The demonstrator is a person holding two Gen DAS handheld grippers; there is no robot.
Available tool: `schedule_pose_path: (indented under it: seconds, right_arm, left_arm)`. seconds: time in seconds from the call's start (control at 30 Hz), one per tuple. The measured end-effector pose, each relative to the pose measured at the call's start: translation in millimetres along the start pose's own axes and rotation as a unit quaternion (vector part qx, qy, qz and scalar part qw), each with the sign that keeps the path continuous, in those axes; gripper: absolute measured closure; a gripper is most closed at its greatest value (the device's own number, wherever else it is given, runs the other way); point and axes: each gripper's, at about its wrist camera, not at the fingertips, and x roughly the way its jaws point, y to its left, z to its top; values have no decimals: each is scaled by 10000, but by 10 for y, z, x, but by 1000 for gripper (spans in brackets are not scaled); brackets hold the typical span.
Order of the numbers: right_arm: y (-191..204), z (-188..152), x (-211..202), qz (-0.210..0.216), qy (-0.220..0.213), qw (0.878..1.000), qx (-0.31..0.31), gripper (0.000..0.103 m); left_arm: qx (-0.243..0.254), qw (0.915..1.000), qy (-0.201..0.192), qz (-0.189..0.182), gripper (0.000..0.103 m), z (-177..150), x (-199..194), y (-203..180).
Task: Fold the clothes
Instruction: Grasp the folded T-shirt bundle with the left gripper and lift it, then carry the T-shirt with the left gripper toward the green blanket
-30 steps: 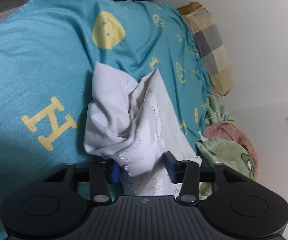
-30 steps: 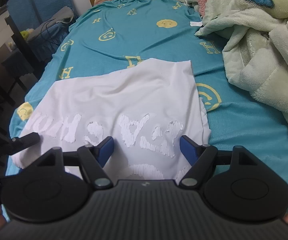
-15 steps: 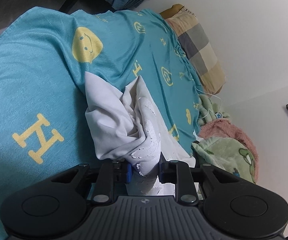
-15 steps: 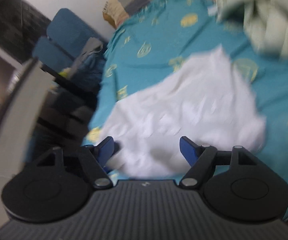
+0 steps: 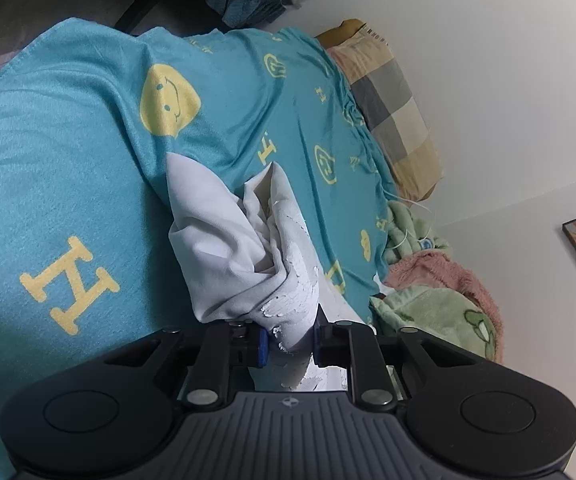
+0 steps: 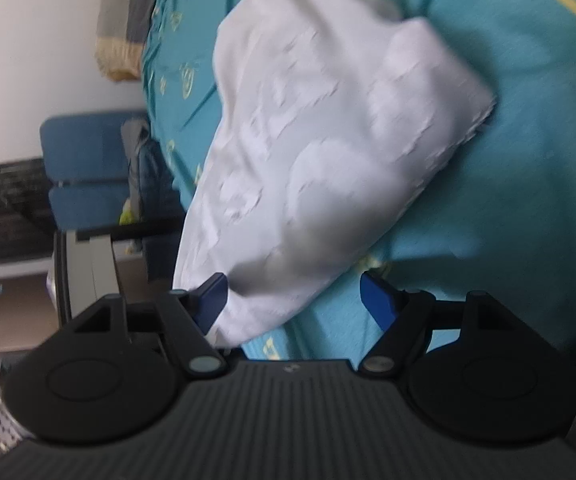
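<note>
A white T-shirt (image 5: 244, 248) with cracked white print lies bunched on the teal bedspread (image 5: 56, 168). My left gripper (image 5: 288, 342) is shut on a fold of its printed edge, and the cloth rises in creased folds ahead of the fingers. In the right wrist view the same shirt (image 6: 319, 120) lies rumpled and blurred on the bedspread (image 6: 527, 160). My right gripper (image 6: 293, 300) is open, tilted sideways, with the shirt's near edge lying between its blue fingertips (image 6: 375, 296).
A checked pillow (image 5: 391, 100) lies at the bed's head by the white wall. Green and pink fleece blankets (image 5: 439, 296) are heaped to the right. A blue chair (image 6: 88, 172) with clothes stands beside the bed, with a dark floor beyond.
My left gripper closed on the shirt's printed edge and gathered it. My right gripper swung and rolled sideways, staying open, and the shirt went from flat to bunched.
</note>
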Motion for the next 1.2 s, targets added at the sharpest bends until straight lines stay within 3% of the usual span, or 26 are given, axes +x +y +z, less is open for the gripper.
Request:
schedule_pose_path:
  seconds: [0.2, 0.27, 0.33, 0.4, 0.6, 0.87, 1.2]
  right_arm:
    - [-57, 134, -183, -121, -878, 9959, 152, 28]
    - [-67, 173, -158, -113, -862, 9961, 178, 30]
    - [-52, 164, -135, -182, -897, 9958, 88, 37]
    - [-38, 149, -120, -277, -949, 9951, -27, 49]
    - [12, 160, -147, -261, -1062, 9938, -202, 64]
    - [102, 174, -253, -190, -1216, 9911, -507, 68]
    - [334, 123, -545, -13, -1328, 9889, -664, 72]
  left_arm:
    - [-30, 10000, -7, 8, 83, 7, 7, -5]
    - [-50, 10000, 6, 28, 83, 12, 12, 7]
    - [-49, 10000, 14, 38, 83, 15, 9, 16]
    - [-50, 10000, 24, 51, 83, 17, 18, 16]
    - [-35, 10000, 51, 62, 83, 27, 62, -26]
    - [179, 9997, 160, 7, 84, 57, -14, -104]
    - [519, 9984, 225, -24, 85, 132, -257, -616]
